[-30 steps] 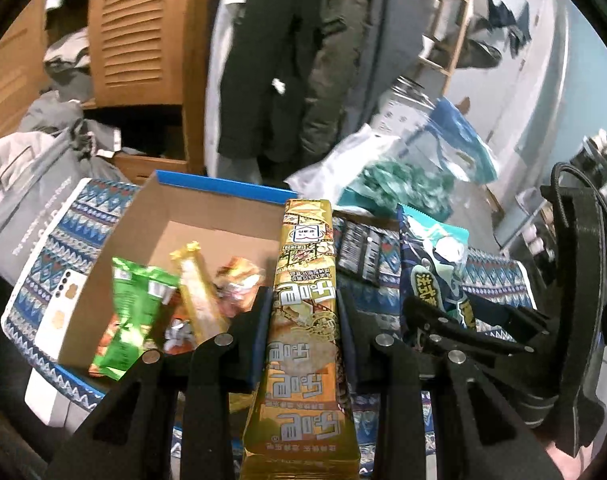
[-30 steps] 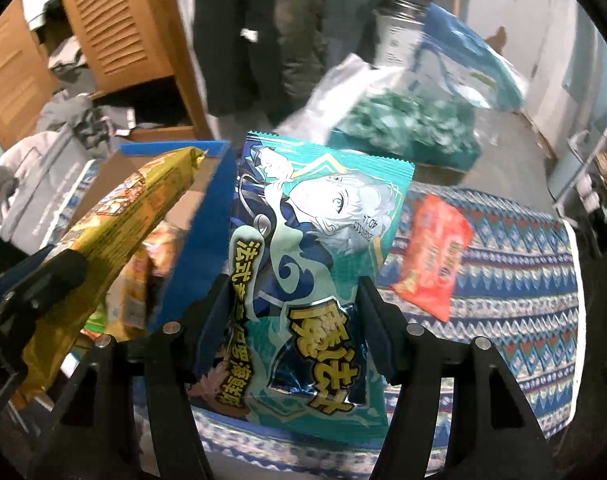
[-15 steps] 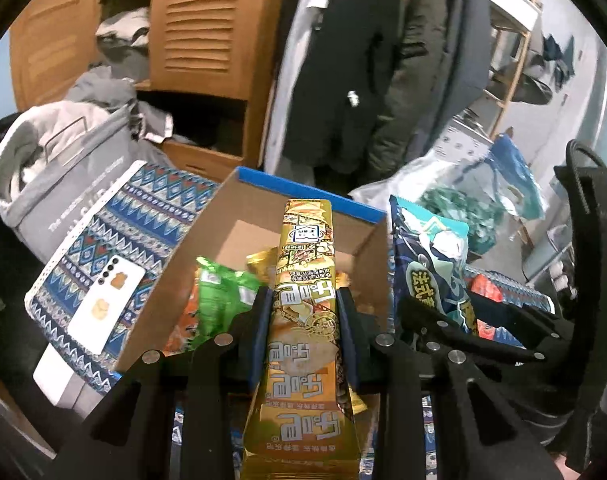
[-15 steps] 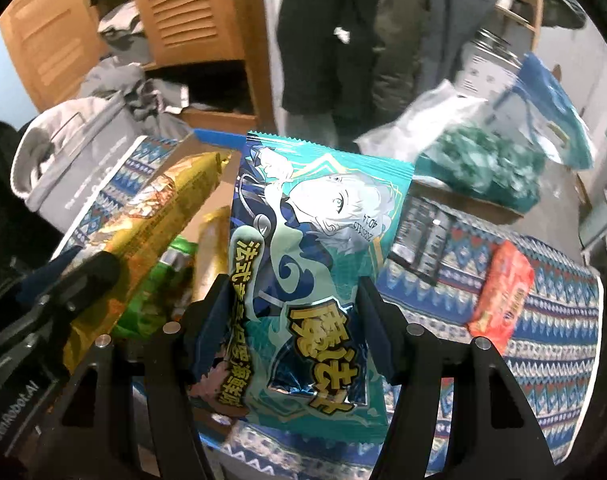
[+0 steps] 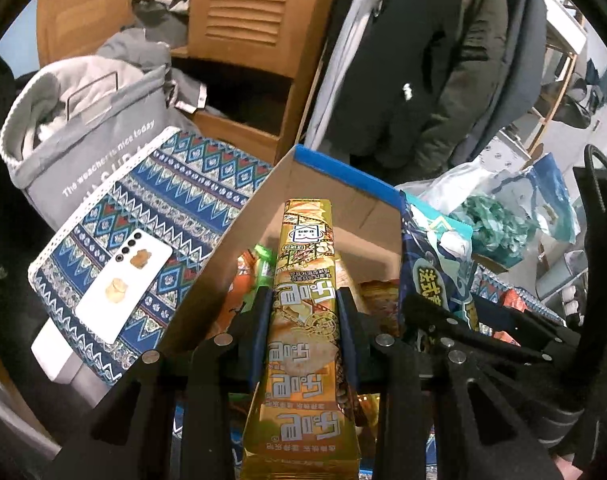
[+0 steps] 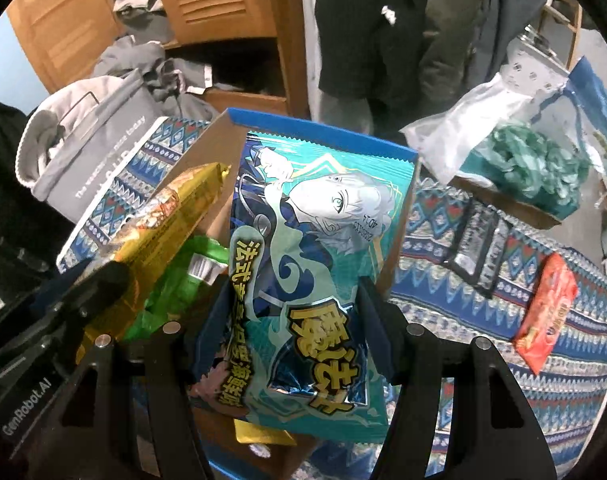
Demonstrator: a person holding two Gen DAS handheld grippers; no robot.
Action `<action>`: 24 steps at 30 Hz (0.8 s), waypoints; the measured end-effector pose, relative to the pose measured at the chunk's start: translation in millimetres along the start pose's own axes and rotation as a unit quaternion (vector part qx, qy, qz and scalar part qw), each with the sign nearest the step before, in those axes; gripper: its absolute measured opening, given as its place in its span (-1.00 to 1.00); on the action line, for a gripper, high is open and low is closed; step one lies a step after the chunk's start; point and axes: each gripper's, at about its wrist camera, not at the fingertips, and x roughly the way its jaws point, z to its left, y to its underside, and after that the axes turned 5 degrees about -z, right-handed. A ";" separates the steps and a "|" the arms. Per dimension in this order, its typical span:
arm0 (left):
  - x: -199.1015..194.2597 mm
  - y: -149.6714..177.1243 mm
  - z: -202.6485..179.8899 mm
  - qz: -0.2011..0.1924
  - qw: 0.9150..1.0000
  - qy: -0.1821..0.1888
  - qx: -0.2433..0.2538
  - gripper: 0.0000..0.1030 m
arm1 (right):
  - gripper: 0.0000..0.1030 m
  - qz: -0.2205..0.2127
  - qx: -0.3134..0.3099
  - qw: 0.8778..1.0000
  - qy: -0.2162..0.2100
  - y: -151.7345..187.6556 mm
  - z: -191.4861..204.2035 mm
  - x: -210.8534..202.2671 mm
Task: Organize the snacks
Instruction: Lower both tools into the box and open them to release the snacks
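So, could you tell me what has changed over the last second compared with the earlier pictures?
Both grippers have travelled left over the cardboard box, carrying their packets. The gold packet and the teal packet now hang above the snacks inside. Nothing was let go: the left gripper and right gripper stay clamped. The phone and red packet lie unmoved.

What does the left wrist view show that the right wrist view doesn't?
Only the left wrist view shows the white phone lying on the patterned cloth.

Only the right wrist view shows the orange snack packet and the dark wrapper lying on the cloth.

Both show the cardboard box, the left gripper shut on the gold snack pack, the right gripper shut on the teal snack bag, and the green packet inside the box.
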 end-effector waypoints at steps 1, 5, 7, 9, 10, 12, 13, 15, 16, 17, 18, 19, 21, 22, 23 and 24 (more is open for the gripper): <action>2.4 0.9 1.2 0.003 1.000 0.000 0.000 -0.37 | 0.23 0.001 0.001 1.000 -0.003 -0.4 0.1 2.4; 4.5 1.2 4.0 0.006 1.000 -0.002 -0.006 -0.34 | 0.25 0.004 0.003 1.000 -0.001 -2.6 0.2 7.3; 0.9 0.3 5.2 -0.003 1.000 -0.010 -0.006 -0.18 | 0.32 0.001 0.003 1.000 0.003 -4.2 -0.3 5.0; -2.1 -1.8 6.4 -0.008 1.000 -0.014 -0.005 0.05 | 0.44 -0.008 0.001 1.000 0.009 -6.7 -1.5 -0.1; -3.6 -2.3 6.7 -0.011 1.000 -0.016 -0.005 0.06 | 0.47 -0.011 0.000 1.000 0.011 -7.5 -1.9 -1.8; -5.2 -3.3 7.6 -0.012 1.000 -0.017 -0.005 0.13 | 0.48 -0.016 -0.001 1.000 0.016 -9.0 -4.3 -6.6; -5.9 -3.9 7.5 -0.010 1.000 -0.016 -0.006 0.16 | 0.48 -0.017 -0.001 1.000 0.018 -9.7 -5.8 -8.0; -6.7 -4.1 5.8 -0.010 1.000 -0.017 -0.004 0.28 | 0.49 -0.019 0.002 1.000 0.021 -9.8 -9.2 -11.9; -7.6 -4.5 4.5 -0.012 1.000 -0.018 -0.002 0.29 | 0.49 -0.020 0.003 1.000 0.022 -9.8 -11.1 -13.6; -9.0 -4.6 2.4 -0.014 1.000 -0.018 0.001 0.29 | 0.50 -0.021 0.006 0.999 0.025 -9.7 -14.3 -15.9; -9.8 -4.7 0.4 -0.014 1.000 -0.017 0.003 0.34 | 0.51 -0.023 0.008 0.999 0.026 -9.6 -16.1 -17.5; -10.6 -4.6 -1.8 -0.013 1.000 -0.015 0.005 0.37 | 0.51 -0.024 0.010 0.999 0.029 -9.4 -18.4 -19.8; -12.3 -4.1 -6.8 -0.015 1.000 -0.015 0.010 0.44 | 0.52 -0.027 0.013 0.999 0.034 -9.1 -22.8 -23.6; -13.3 -3.9 -9.7 -0.016 1.000 -0.015 0.013 0.44 | 0.52 -0.028 0.015 0.999 0.035 -8.7 -25.3 -25.5; -13.8 -3.6 -11.7 -0.016 1.000 -0.014 0.015 0.44 | 0.52 -0.030 0.018 0.999 0.037 -8.2 -29.5 -28.2; -14.3 -3.4 -15.0 -0.015 1.000 -0.012 0.018 0.45 | 0.53 -0.030 0.020 0.999 0.039 -7.7 -32.4 -29.7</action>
